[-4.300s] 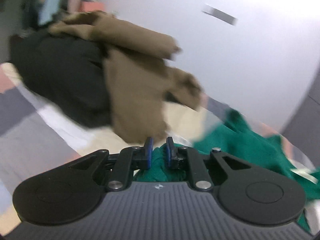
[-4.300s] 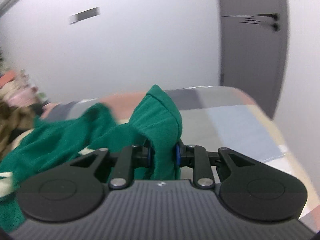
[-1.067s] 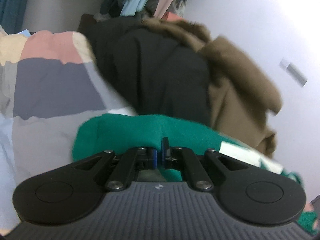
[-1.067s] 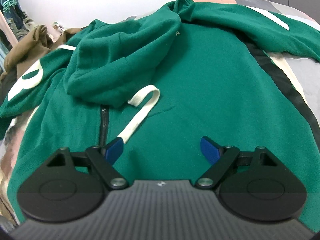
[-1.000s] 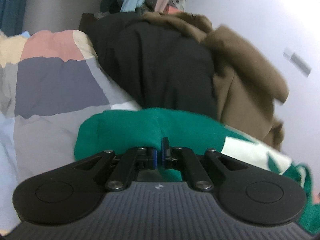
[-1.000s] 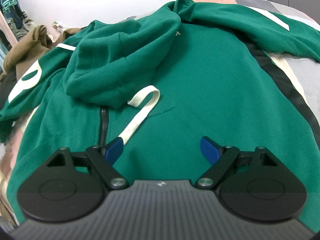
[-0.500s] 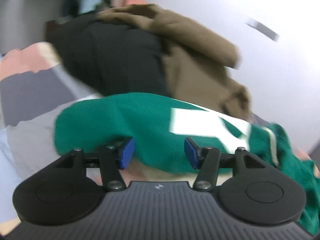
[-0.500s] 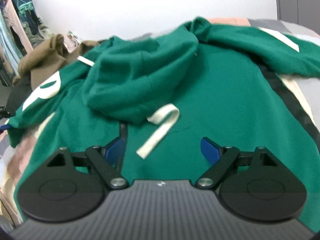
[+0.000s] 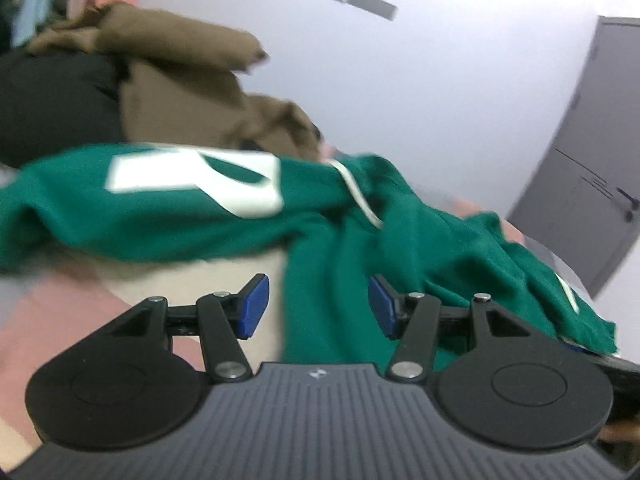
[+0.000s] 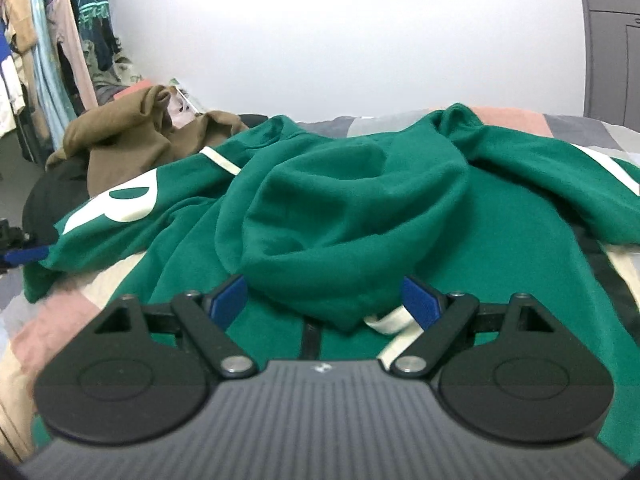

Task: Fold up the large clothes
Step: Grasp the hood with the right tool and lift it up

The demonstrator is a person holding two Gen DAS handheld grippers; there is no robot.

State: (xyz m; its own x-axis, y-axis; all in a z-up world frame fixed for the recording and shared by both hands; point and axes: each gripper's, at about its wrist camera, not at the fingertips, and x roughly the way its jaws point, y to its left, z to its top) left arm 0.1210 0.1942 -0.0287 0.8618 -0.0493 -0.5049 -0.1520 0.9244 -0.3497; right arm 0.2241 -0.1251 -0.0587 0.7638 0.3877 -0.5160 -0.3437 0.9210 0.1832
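We find the bed (image 10: pixel 52 320), under a patchwork cover, carrying everything in view. The hoodie (image 10: pixel 480 248), green with white lettering, lies spread across most of it, front up, its hood (image 10: pixel 340 216) flopped down over the chest and zip. One sleeve (image 9: pixel 168 200) stretches toward the bed's left side; the other sleeve (image 10: pixel 560 168) runs toward the right edge. Behind the hoodie, at the far left of the bed, we note a brown garment (image 10: pixel 128 140) heaped on a black one (image 10: pixel 48 196). Clothes hang on a rack (image 10: pixel 40 48) beyond that corner.

The right claw (image 10: pixel 325 299) stands wide apart over the hoodie's chest, its jaws having just opened a little further; the hood's lower edge and a white drawstring (image 10: pixel 392 320) lie between the pads, ungripped. The left claw (image 9: pixel 319 306) is open about halfway and holds nothing, the hoodie's body showing between its blue pads. This view is blurred.
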